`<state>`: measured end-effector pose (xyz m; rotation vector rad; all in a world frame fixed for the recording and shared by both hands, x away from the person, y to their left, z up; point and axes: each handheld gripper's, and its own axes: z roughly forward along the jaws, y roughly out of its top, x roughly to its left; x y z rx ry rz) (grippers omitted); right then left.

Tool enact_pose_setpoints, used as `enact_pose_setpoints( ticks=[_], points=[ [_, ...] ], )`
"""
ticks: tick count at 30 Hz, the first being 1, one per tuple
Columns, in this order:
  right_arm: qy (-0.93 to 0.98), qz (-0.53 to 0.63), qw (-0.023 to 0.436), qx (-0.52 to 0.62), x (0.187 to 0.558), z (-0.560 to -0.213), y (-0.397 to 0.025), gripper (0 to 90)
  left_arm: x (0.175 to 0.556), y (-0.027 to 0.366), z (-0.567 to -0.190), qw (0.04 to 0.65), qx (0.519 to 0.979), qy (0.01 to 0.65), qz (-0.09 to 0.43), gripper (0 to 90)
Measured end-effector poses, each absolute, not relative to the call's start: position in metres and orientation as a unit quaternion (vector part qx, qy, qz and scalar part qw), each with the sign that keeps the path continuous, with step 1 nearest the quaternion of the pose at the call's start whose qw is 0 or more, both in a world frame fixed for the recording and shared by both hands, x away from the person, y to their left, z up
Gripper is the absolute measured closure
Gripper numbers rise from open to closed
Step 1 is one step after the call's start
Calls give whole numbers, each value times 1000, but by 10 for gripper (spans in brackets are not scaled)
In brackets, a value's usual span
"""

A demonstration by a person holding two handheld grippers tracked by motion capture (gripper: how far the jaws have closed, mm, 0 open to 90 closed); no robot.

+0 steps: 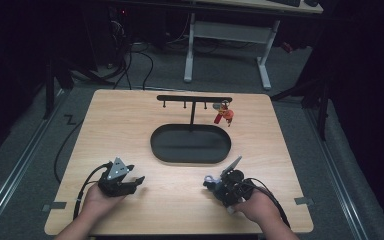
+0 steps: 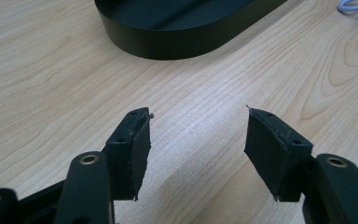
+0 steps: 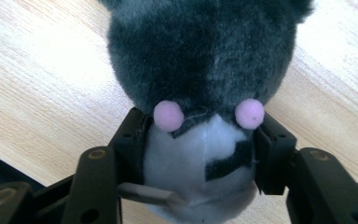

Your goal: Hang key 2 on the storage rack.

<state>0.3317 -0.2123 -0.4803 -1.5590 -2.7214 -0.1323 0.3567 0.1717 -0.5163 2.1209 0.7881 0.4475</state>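
On the pale wooden bench (image 1: pixel 130 125), the right tool (image 3: pixel 200 144) is clamped on a grey-and-white plush toy (image 3: pixel 200 70); the left tool (image 2: pixel 198 135) rests with jaws apart, a black oval tray (image 2: pixel 182 28) ahead of it.

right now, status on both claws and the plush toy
Left claw open, empty, low over the table. Right claw shut on the grey plush toy. Black tray and hook stand ahead, red charm already hung.

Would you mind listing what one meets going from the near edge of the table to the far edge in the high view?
The two grippers, the left gripper empty and the right gripper holding a plush toy → the black oval tray → the black hook rack with a red keychain figure hanging from it.
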Motion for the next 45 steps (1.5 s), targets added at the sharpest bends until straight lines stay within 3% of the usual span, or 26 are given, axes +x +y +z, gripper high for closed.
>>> enact_pose_setpoints(
  ticks=[45],
  points=[
    [-854, -64, 6, -516, 375, -387, -199, 487, 357, 175, -516, 411, 838, 313, 176, 404]
  ],
)
